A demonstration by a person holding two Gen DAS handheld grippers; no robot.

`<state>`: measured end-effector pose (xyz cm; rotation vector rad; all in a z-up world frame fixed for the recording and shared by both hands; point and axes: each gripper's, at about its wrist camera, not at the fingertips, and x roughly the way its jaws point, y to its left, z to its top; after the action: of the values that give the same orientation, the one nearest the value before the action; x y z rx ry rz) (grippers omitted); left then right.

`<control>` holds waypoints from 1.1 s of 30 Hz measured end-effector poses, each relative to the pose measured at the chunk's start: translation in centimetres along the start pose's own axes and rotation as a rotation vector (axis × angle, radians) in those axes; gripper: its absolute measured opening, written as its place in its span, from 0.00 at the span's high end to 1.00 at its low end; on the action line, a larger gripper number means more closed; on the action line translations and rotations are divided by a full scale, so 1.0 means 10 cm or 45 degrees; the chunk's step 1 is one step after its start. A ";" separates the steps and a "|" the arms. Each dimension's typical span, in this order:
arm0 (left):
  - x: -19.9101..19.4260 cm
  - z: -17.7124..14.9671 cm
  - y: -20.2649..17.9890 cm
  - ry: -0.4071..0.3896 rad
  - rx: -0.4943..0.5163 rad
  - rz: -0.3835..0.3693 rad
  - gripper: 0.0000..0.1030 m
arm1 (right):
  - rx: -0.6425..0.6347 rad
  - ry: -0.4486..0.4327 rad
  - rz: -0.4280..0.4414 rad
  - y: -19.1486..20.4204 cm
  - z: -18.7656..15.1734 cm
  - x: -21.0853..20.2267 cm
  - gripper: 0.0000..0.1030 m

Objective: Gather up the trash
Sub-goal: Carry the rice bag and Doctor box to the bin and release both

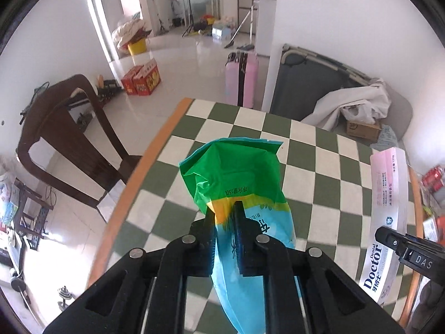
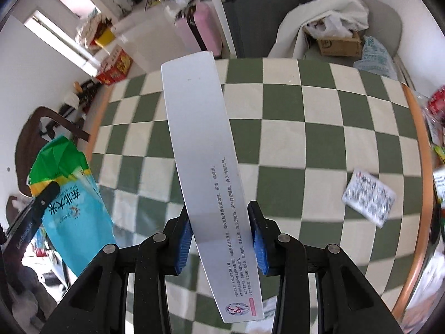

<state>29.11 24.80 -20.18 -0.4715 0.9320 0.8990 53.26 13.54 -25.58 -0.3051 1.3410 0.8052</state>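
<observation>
My left gripper [image 1: 224, 211] is shut on a crumpled green-and-blue plastic bag [image 1: 239, 172] and holds it above the green-and-white checkered table [image 1: 314, 150]. The bag also shows at the left of the right wrist view [image 2: 69, 194]. My right gripper [image 2: 219, 217] is shut on a long white toothpaste box [image 2: 203, 139], held above the table [image 2: 319, 128]. The box with "Doctor" lettering shows at the right of the left wrist view [image 1: 386, 217], with the right gripper's finger [image 1: 395, 240] on it.
A small printed packet [image 2: 368, 197] lies on the table at the right. A dark wooden chair [image 1: 69, 136] stands left of the table. A pink suitcase [image 1: 240, 79] and a folded cot [image 1: 308, 89] stand beyond the far edge.
</observation>
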 end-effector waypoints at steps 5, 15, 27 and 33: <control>-0.53 -0.37 0.28 -0.068 0.071 -0.066 0.92 | 0.043 -0.139 -0.004 0.40 -0.70 -0.46 0.61; -1.27 -1.37 1.00 -0.071 0.226 -0.245 0.92 | 0.201 -0.282 -0.012 0.98 -2.58 -1.16 0.61; -1.09 -2.67 1.33 0.229 0.388 -0.257 0.91 | 0.294 -0.078 0.027 1.46 -4.63 -0.95 0.61; -0.58 -3.40 1.40 0.443 0.355 -0.226 0.91 | 0.298 0.097 0.036 1.35 -5.18 -0.42 0.61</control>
<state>-0.56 6.52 -33.21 -0.4686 1.2908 0.5222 5.72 -10.83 -30.68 -0.1335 1.4986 0.6573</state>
